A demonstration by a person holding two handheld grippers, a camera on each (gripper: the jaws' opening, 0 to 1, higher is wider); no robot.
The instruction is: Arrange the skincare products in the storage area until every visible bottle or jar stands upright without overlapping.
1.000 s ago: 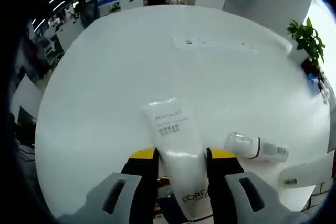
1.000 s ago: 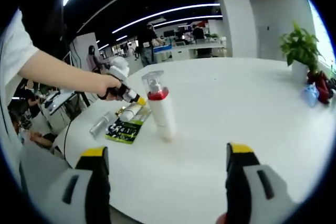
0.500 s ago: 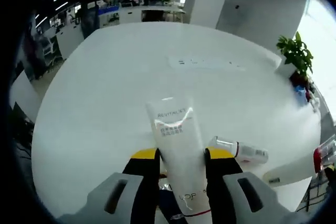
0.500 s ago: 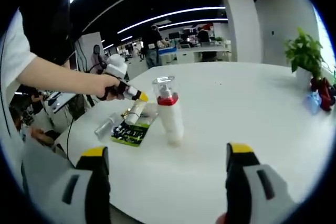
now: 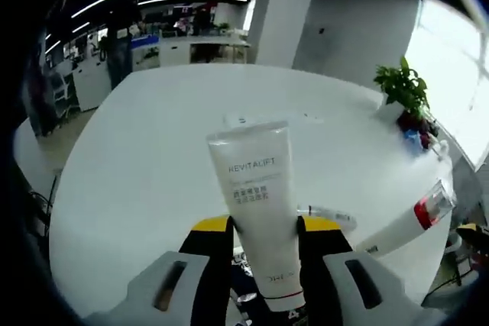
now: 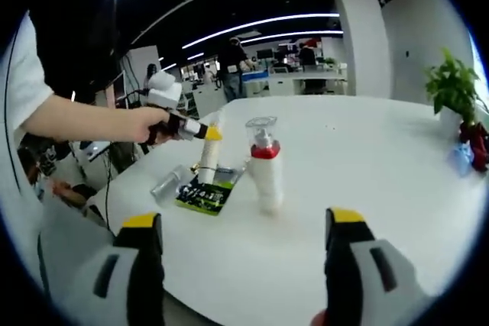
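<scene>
My left gripper (image 5: 263, 228) is shut on a white Revitalift tube (image 5: 254, 188), which it holds up off the white table (image 5: 137, 158). From the right gripper view, that tube (image 6: 210, 152) stands nearly upright over a green-and-black packet (image 6: 206, 195), held by the left gripper (image 6: 183, 126) in a person's hand. A white pump bottle (image 6: 266, 167) with a red collar and clear cap stands upright beside the packet. A small clear bottle (image 6: 166, 183) lies on its side to the left. My right gripper (image 6: 243, 221) is open and holds nothing, short of the pump bottle.
A potted plant (image 6: 451, 85) stands at the table's far right edge, with small red and blue items (image 6: 466, 143) near it. A flat white strip (image 5: 267, 118) lies mid-table. The pump bottle (image 5: 409, 223) and clear bottle (image 5: 327, 214) sit right of the tube. Desks and people fill the background.
The left gripper has raised the tube from lying low over the table to nearly upright. The right gripper stays open, its view drifting slightly toward the pump bottle.
</scene>
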